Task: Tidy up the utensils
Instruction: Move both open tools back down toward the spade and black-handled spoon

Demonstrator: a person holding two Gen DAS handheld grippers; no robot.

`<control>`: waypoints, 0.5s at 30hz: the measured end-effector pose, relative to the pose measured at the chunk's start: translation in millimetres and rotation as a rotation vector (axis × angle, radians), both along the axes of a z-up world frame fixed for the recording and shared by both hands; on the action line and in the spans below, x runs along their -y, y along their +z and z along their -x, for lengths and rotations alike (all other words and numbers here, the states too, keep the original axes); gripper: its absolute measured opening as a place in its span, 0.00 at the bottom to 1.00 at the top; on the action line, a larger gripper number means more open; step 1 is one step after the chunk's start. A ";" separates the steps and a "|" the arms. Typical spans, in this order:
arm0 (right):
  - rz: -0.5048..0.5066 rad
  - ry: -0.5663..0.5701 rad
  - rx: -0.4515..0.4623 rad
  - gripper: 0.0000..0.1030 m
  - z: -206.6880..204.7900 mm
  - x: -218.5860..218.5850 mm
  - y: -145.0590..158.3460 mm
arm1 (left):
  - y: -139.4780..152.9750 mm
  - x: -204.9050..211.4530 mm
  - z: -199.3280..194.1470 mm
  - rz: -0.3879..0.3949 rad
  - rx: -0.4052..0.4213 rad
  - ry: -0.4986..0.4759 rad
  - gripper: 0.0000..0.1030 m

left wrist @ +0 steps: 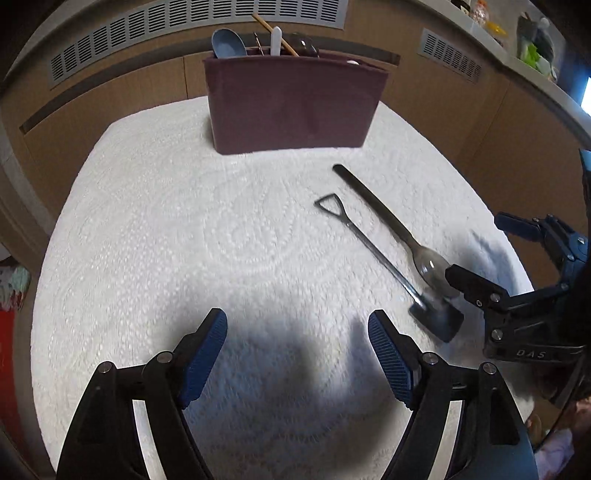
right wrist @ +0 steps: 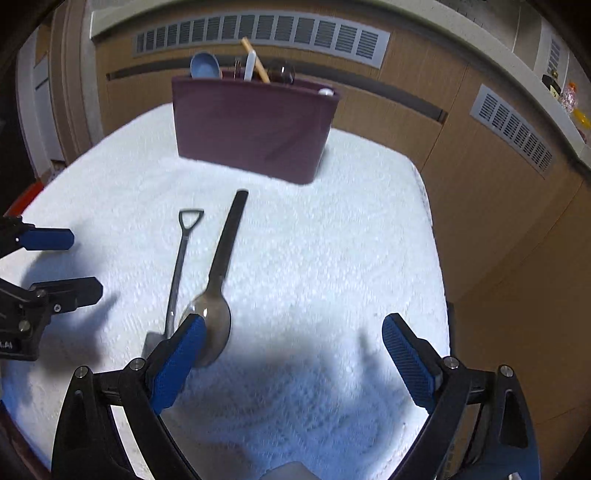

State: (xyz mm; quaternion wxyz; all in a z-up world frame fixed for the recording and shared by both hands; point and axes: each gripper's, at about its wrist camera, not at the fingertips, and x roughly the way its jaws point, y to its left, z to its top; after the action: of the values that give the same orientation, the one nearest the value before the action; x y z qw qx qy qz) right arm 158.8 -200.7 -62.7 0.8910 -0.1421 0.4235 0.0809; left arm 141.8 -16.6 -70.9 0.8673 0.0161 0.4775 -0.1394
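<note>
A maroon utensil holder (left wrist: 291, 103) (right wrist: 251, 129) stands at the far side of the white cloth, with a blue spoon (left wrist: 227, 42), chopsticks and other utensils in it. A metal spoon (left wrist: 391, 225) (right wrist: 218, 280) and a shovel-shaped spoon (left wrist: 373, 251) (right wrist: 177, 273) lie side by side on the cloth. My left gripper (left wrist: 297, 354) is open and empty, left of both spoons. My right gripper (right wrist: 291, 362) is open and empty, its left finger over the spoon's bowl. It shows at the right edge of the left wrist view (left wrist: 484, 251).
The white textured cloth (left wrist: 184, 240) (right wrist: 332, 258) covers the table. Wooden cabinets with vent grilles (right wrist: 258, 35) stand behind it. A counter with small items (left wrist: 532, 48) runs at the far right.
</note>
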 end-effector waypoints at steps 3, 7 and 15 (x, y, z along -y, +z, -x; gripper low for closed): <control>0.004 0.015 -0.026 0.92 6.7 0.4 -4.8 | -2.7 -1.5 2.1 0.019 -0.019 0.009 0.79; -0.033 0.022 -0.018 0.92 16.8 11.5 -1.8 | 1.2 11.2 4.1 0.052 -0.042 -0.015 0.79; -0.064 -0.163 0.159 0.91 30.1 72.5 28.4 | 19.4 88.7 12.1 -0.061 0.003 -0.206 0.79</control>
State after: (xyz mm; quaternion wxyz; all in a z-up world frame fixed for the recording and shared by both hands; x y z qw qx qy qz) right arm 128.7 -273.2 -34.2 0.9295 -0.0850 0.3588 0.0102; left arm 129.7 -105.4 -51.5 0.8483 0.0917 0.4760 -0.2133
